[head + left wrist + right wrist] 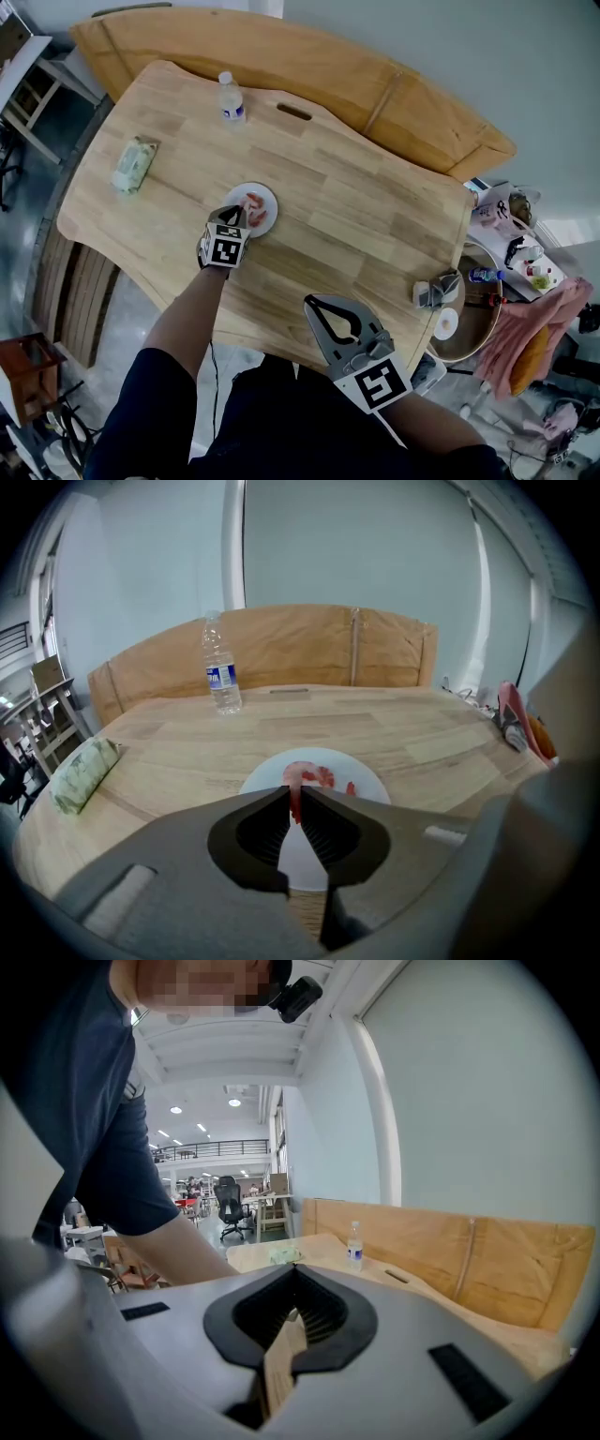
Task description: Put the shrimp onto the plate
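A white plate [268, 191] sits near the middle of the wooden table [356, 216]. On it lies a pink-red shrimp [255, 209]. My left gripper [242, 213] reaches over the plate's near rim. In the left gripper view its jaws [296, 795] stand almost together, pinching the red tail of the shrimp [315, 774] over the plate [367, 780]. My right gripper [313, 303] hovers at the table's front edge, well clear of the plate. In the right gripper view its jaws [296, 1271] meet at the tips with nothing between them.
A water bottle [232, 97] stands at the table's far side, a green wipes packet [134, 163] lies at the far left. A small grey object [433, 292] rests at the right edge. A large wooden board [375, 84] lies behind the table.
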Demonstrator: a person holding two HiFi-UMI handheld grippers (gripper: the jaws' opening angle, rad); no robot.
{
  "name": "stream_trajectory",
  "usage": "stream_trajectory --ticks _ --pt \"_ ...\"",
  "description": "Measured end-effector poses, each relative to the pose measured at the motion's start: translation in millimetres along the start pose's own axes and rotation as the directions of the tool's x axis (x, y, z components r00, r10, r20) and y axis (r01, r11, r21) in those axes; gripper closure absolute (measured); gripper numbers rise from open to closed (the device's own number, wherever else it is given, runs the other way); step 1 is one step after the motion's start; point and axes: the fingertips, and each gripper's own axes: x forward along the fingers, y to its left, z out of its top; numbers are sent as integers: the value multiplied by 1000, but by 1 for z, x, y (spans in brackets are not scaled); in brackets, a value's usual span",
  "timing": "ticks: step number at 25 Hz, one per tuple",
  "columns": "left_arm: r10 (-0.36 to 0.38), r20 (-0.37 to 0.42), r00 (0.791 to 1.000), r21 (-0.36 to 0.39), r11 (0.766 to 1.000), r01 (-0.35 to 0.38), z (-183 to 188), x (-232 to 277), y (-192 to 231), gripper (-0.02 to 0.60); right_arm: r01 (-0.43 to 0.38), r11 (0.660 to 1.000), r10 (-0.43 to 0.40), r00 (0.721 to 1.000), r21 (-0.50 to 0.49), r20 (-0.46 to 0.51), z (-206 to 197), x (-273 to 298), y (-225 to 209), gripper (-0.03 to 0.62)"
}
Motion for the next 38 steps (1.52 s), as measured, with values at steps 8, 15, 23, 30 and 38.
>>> stream_trajectory --ticks 8,15,23,30,38 --pt "24 -56 998 10 1000 -23 -10 16 10 543 -12 1000 13 999 -4 33 12 31 -6 585" --pt "50 -109 993 55 997 -44 -19 23 8 543 -4 1000 4 998 1 59 19 37 -10 585" --pt "69 -126 990 109 993 -55 -19 27 7 541 9 1000 -9 998 3 58 18 34 -12 584" --pt "41 -115 992 96 995 -30 -14 18 8 462 -1 1000 1 997 -10 73 25 28 -3 583" --pt "36 -40 999 78 996 -33 1 -27 0 462 -11 999 15 995 -37 94 39 9 18 583"
